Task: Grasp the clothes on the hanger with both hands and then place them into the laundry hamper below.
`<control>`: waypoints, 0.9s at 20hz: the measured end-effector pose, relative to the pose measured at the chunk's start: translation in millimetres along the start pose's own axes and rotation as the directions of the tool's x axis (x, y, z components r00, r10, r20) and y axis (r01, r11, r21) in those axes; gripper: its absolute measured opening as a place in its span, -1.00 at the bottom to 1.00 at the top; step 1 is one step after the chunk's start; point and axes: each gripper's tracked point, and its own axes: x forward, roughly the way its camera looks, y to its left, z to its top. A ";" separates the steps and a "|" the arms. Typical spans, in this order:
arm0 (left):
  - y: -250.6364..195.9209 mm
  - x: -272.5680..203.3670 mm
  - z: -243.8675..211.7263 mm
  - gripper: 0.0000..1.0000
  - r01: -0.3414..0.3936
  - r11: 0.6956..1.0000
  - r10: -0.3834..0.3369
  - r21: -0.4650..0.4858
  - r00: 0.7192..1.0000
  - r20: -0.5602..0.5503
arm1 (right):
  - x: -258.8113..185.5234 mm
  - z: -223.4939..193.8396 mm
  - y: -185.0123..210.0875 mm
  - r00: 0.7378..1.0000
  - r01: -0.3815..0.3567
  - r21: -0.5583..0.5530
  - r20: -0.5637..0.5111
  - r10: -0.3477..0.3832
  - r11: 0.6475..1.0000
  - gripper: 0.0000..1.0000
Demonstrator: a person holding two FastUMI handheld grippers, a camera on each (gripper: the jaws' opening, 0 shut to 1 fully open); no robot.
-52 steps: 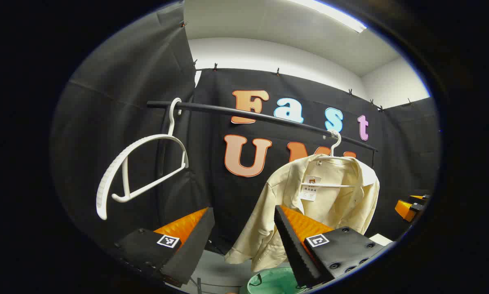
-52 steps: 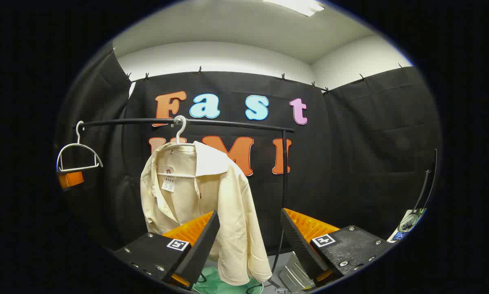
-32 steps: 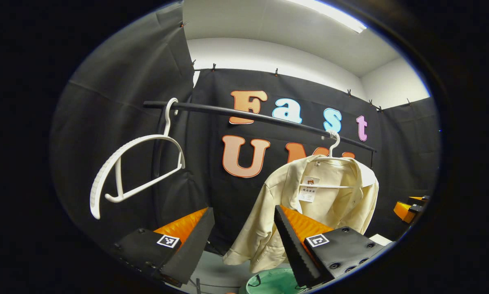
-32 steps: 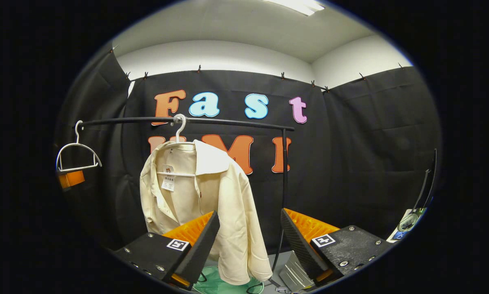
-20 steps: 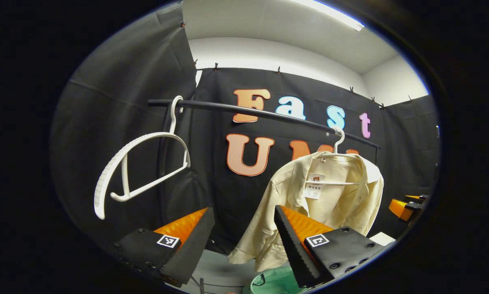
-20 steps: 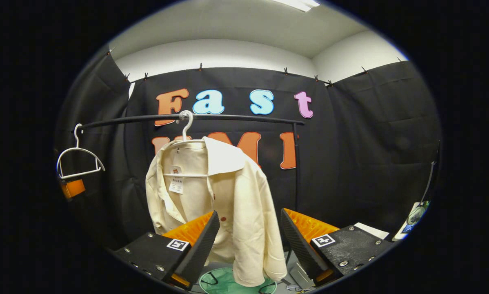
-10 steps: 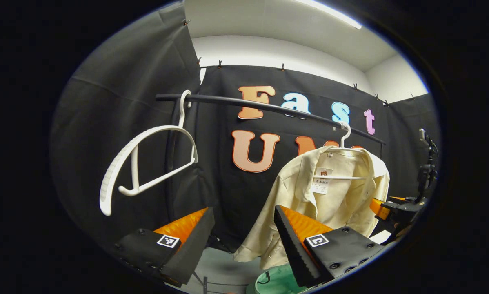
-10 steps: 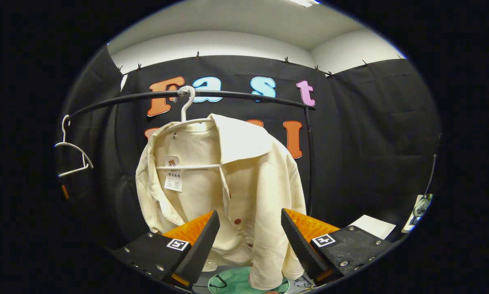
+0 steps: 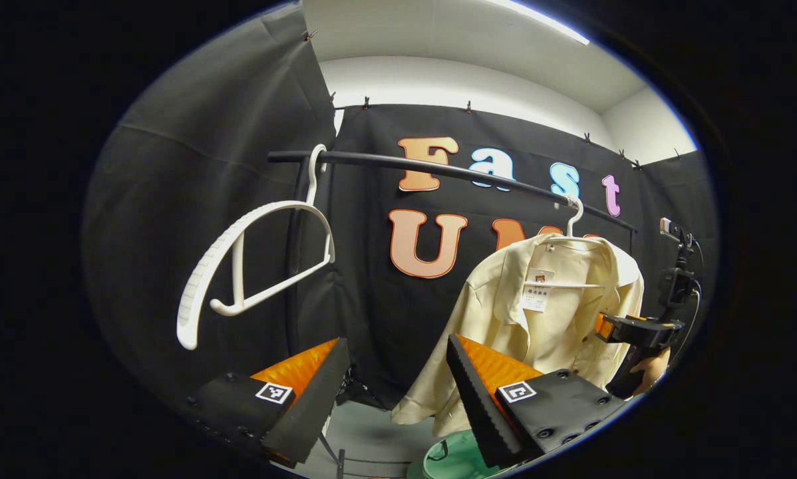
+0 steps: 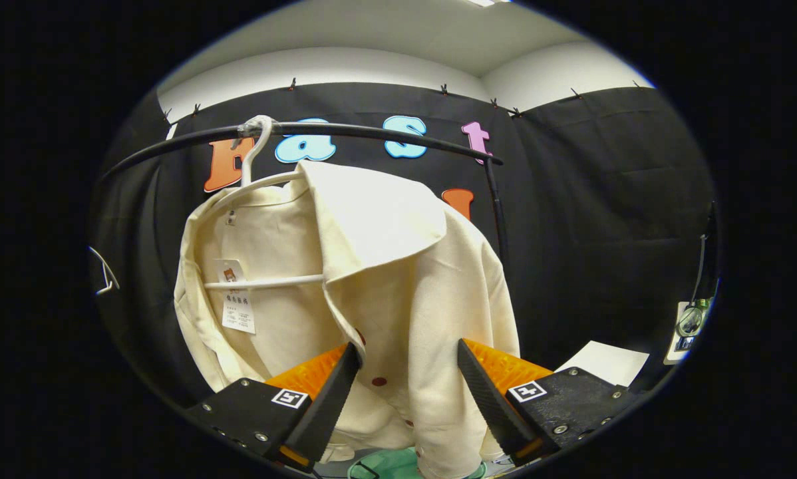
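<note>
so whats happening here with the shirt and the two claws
A person holds a claw in each hand and is going for the cream shirt, which hangs on a white hanger from a black rail. The right claw is open and close in front of the shirt, not gripping it. The left claw is open too, farther off, with an empty hanger on the rail to its left. The green hamper sits below the shirt. Nothing is grasped yet.
</note>
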 end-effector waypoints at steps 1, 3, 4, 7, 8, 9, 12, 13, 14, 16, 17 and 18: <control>1.4 -1.2 -1.5 1.00 -0.007 1.000 0.007 -0.002 1.000 -0.004 | 5.7 -0.1 -2.4 1.000 0.002 0.000 -0.001 -0.002 1.000 0.87; 3.6 -2.9 -4.4 1.00 -0.014 1.000 0.014 -0.008 1.000 -0.011 | 13.1 1.7 -0.9 1.000 -0.012 0.019 0.001 0.012 1.000 0.87; 4.0 -4.5 -4.9 0.93 -0.018 1.000 0.018 -0.009 1.000 -0.013 | 16.6 2.2 -1.5 1.000 -0.017 0.026 0.003 0.017 1.000 0.86; 7.0 -7.5 -5.3 0.86 -0.025 1.000 0.025 -0.001 1.000 -0.012 | 24.3 1.6 3.5 0.999 -0.053 0.021 0.002 0.053 0.998 0.68; 5.7 -7.1 -5.3 0.93 -0.025 1.000 0.025 0.003 1.000 -0.011 | 25.8 1.9 4.0 0.998 -0.062 0.017 0.005 0.062 0.998 0.53; 4.0 -5.5 -5.6 0.93 -0.025 1.000 0.025 0.006 1.000 -0.009 | 26.8 2.8 5.3 0.997 -0.072 0.015 0.009 0.072 0.997 0.44; -6.1 0.2 -8.1 0.93 -0.008 1.000 0.009 0.009 1.000 -0.011 | 23.6 3.9 4.1 0.995 -0.101 0.017 0.015 0.100 0.995 -0.12; -10.9 2.3 -8.6 0.93 0.000 1.000 0.000 0.011 1.000 -0.010 | 20.7 4.4 2.8 0.994 -0.110 0.023 0.017 0.110 0.994 -0.24; -16.8 4.8 -8.6 1.00 0.011 1.000 -0.011 0.014 1.000 -0.008 | 17.6 4.6 1.0 0.993 -0.117 0.029 0.018 0.117 0.993 -0.48; -31.1 10.7 -11.6 0.93 0.040 0.999 -0.040 0.010 0.999 -0.007 | 11.7 4.3 0.3 0.990 -0.138 0.042 0.011 0.138 0.990 -0.74; -39.7 14.9 -12.4 0.93 0.061 0.998 -0.061 0.005 0.998 -0.002 | 7.4 4.4 0.2 0.989 -0.147 0.044 0.008 0.146 0.988 -0.75; -49.3 20.2 -14.8 1.00 0.082 0.997 -0.082 -0.001 0.997 -0.003 | 3.9 4.9 -1.7 0.988 -0.156 0.044 0.006 0.156 0.987 -0.86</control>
